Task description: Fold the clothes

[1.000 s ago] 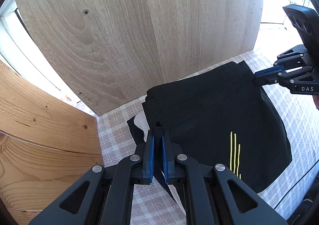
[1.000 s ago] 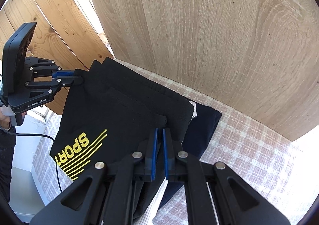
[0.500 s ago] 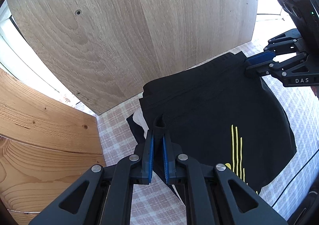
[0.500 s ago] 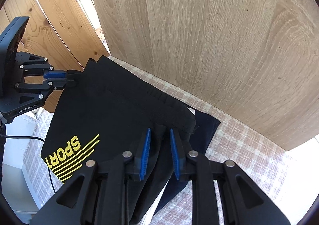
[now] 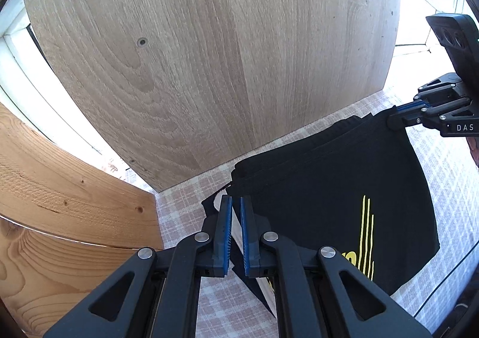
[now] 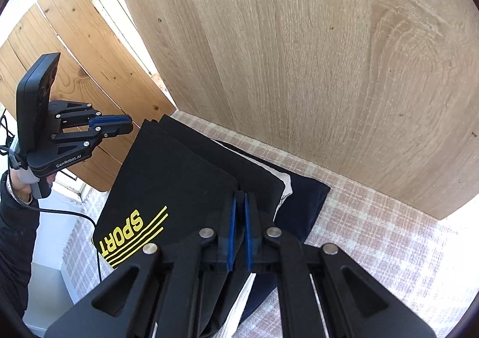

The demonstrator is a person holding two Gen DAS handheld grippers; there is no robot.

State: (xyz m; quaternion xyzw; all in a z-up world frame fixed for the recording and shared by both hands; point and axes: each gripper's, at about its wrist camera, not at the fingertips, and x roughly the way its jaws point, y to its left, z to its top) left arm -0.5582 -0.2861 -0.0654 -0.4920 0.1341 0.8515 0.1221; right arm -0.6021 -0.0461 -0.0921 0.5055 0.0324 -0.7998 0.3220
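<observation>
A black folded garment [image 5: 332,197] with yellow SPORT lettering and stripes [image 6: 167,188] lies on top of a stack of folded clothes on a checked cloth. My left gripper [image 5: 235,203] stands at the garment's near left corner with its jaws a narrow gap apart and nothing between them; in the right wrist view [image 6: 128,124] it is clear of the cloth's corner. My right gripper [image 6: 239,197] is shut on the garment's other top corner, which the left wrist view [image 5: 392,118] also shows.
A tall light wooden panel [image 5: 209,53] stands right behind the stack. Pine boards [image 5: 60,188] stand at the left. A dark blue garment [image 6: 302,203] and a white one [image 6: 286,185] lie under the black one. The checked cloth [image 6: 374,233] extends to the right.
My left gripper let go of the garment's corner and drew back slightly. My right gripper opened briefly, then shut again on its corner. The garment has settled flatter on the stack.
</observation>
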